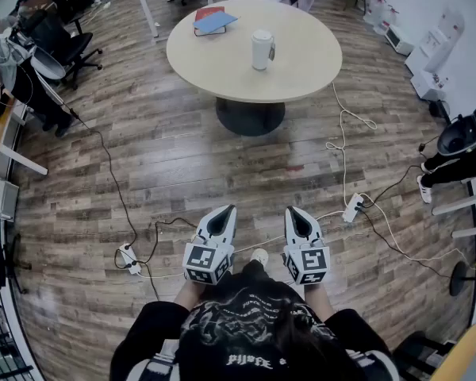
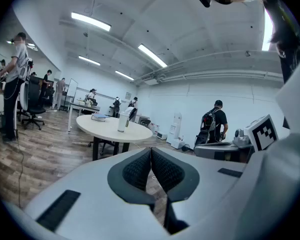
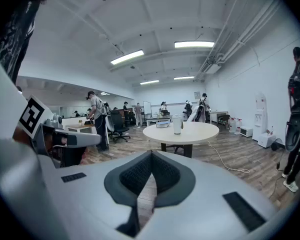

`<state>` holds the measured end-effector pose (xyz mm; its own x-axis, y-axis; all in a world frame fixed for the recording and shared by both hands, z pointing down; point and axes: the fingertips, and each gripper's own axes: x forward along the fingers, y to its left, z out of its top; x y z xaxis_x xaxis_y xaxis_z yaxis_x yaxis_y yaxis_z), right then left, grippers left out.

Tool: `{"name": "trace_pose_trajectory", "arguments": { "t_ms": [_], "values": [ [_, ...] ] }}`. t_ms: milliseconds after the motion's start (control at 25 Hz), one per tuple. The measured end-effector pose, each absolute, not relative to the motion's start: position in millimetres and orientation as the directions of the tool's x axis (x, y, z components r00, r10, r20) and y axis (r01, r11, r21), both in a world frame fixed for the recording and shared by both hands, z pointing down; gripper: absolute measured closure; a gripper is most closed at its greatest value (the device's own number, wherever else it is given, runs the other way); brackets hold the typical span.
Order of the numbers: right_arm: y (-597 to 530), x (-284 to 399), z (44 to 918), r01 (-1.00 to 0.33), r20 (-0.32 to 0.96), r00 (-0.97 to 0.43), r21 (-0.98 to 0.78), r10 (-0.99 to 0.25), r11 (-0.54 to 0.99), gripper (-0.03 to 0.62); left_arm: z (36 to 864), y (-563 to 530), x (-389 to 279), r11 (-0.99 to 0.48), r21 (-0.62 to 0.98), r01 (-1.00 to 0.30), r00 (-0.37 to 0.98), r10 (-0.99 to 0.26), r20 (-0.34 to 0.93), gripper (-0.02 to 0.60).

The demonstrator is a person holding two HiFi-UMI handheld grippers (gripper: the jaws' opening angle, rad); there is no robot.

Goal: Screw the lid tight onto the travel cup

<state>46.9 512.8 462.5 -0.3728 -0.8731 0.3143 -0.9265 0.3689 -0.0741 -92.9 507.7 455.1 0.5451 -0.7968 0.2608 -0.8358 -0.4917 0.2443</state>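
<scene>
The travel cup [image 1: 261, 50] stands upright on the round table [image 1: 222, 74], well ahead of both grippers and roughly on the line that runs between the 2 of them; a stack of books [image 1: 214, 21] lies further off, beyond the cup and to the left. A lid [image 1: 262, 33] seems to sit on top of the cup; whether it is threaded on or only resting there is too small to tell.

Judged from its look, the cup is a stiff, smooth-walled cylinder, tall for its base and probably light, so it is likely to slide or spin on the tabletop when the lid is twisted; 1 gripper would best clamp the body around its middle, clear of the dark fitting on its side, while the other takes the lid by its rim; the smooth wall may call for a firm squeeze.

The left gripper [image 1: 232, 208] and the right gripper [image 1: 289, 209] are held side by side, close in front of the person's body, over the wooden floor [image 1: 143, 165]; both point forward at the table and tip slightly down, marker cubes toward the person. Each gripper is clenched with its ribbed pads pressed together and nothing between them; neither is near the cup.
</scene>
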Motion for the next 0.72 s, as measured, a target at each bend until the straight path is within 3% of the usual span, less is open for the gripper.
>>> {"name": "trace_pose_trajectory", "arguments": {
  "t_ms": [600,680,720],
  "values": [
    [525.5,54.1,464.4,-0.937,0.273,-0.346,-0.151,-0.897,0.315,0.586,457.3,525.1,-79.3,-0.566,0.236,-0.79,0.612,-0.744,0.266,0.556],
    [524.7,57.8,462.6,-0.935,0.268,-0.351,-0.156,-0.897,0.319,0.586,458.2,527.1,-70.9,-0.585,0.245,-0.773,0.634,-0.726,0.265,0.536],
    [524.5,59.8,461.4,-0.933,0.264,-0.354,-0.163,-0.897,0.32,0.585,459.7,527.9,-67.8,-0.589,0.254,-0.767,0.641,-0.722,0.261,0.489]
  ]
}}
